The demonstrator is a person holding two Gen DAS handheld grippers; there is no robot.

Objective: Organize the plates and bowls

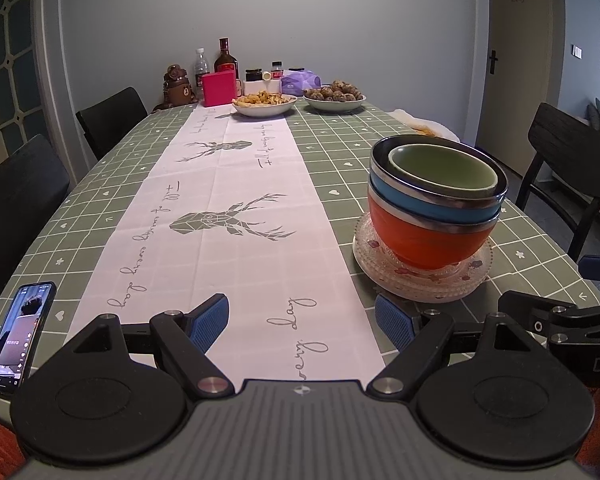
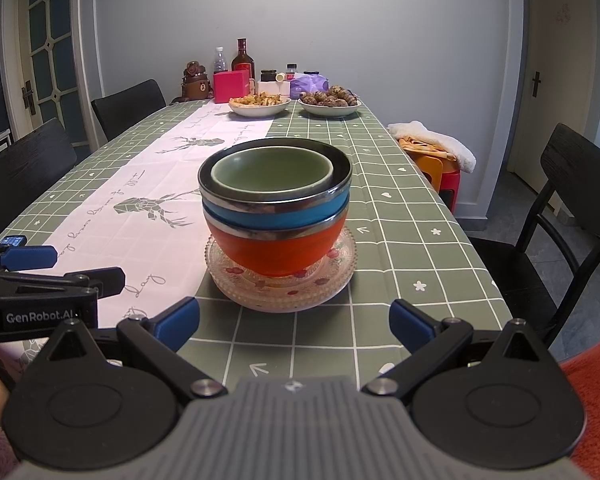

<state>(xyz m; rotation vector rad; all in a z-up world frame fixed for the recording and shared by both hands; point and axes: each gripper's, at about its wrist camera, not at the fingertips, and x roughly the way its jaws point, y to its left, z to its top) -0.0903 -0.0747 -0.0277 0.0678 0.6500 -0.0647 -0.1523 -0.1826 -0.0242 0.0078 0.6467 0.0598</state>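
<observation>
Three bowls are nested: a green bowl inside a blue bowl inside an orange bowl. They stand on a stack of patterned glass plates on the green checked tablecloth. In the left wrist view the same green bowl, orange bowl and glass plates sit at the right. My right gripper is open just short of the plates, with nothing between its fingers. My left gripper is open over the white table runner, left of the stack.
A phone lies at the near left table edge. Two plates of food, bottles, jars and a pink box stand at the far end. Black chairs line both sides. A cloth-covered stool stands right of the table.
</observation>
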